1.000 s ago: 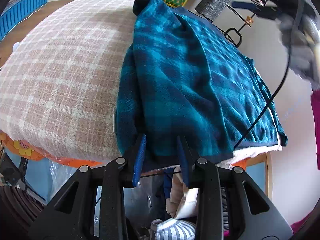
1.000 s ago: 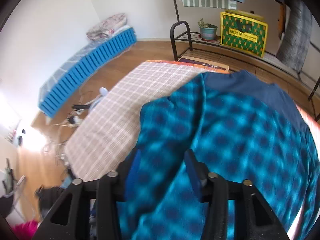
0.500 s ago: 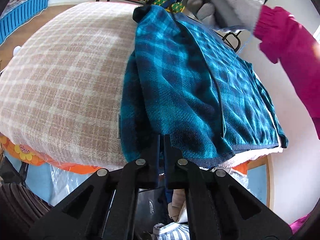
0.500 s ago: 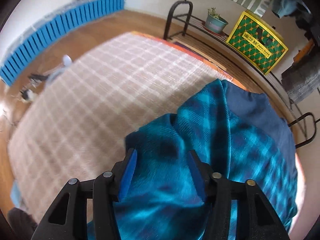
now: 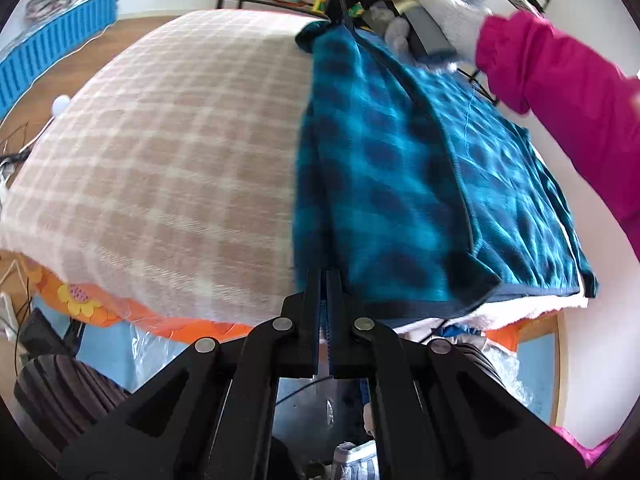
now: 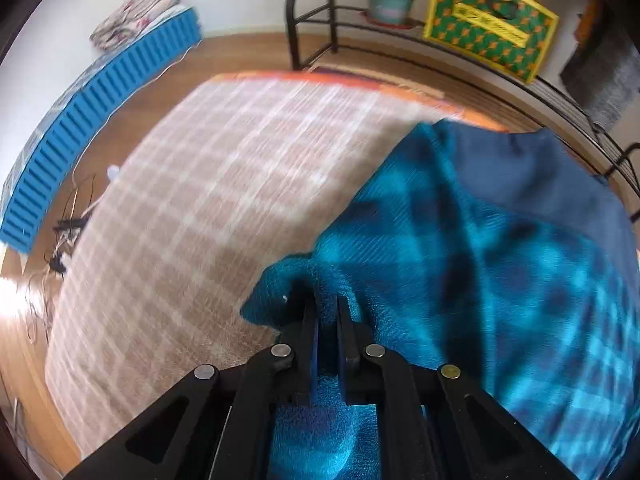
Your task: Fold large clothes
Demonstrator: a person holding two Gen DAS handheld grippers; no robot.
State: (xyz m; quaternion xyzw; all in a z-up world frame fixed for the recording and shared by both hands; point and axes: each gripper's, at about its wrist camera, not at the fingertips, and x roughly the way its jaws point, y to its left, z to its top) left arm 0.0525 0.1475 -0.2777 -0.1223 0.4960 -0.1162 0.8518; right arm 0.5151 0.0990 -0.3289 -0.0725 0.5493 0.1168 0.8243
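Teal plaid garment (image 5: 384, 168) seemingly pinched in shut left hand-held gripper (image 5: 324, 280), right hand-held gripper (image 6: 327, 304) closing on its fold

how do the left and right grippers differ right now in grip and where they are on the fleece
The left gripper is fully shut at the near hem of the fleece, by the table edge; the right gripper sits at the far corner. The left jaws show no gap; the right jaws are closing with a fold of fleece between them, a narrow gap left. Both are black, point downward and work the fleece's left edge.
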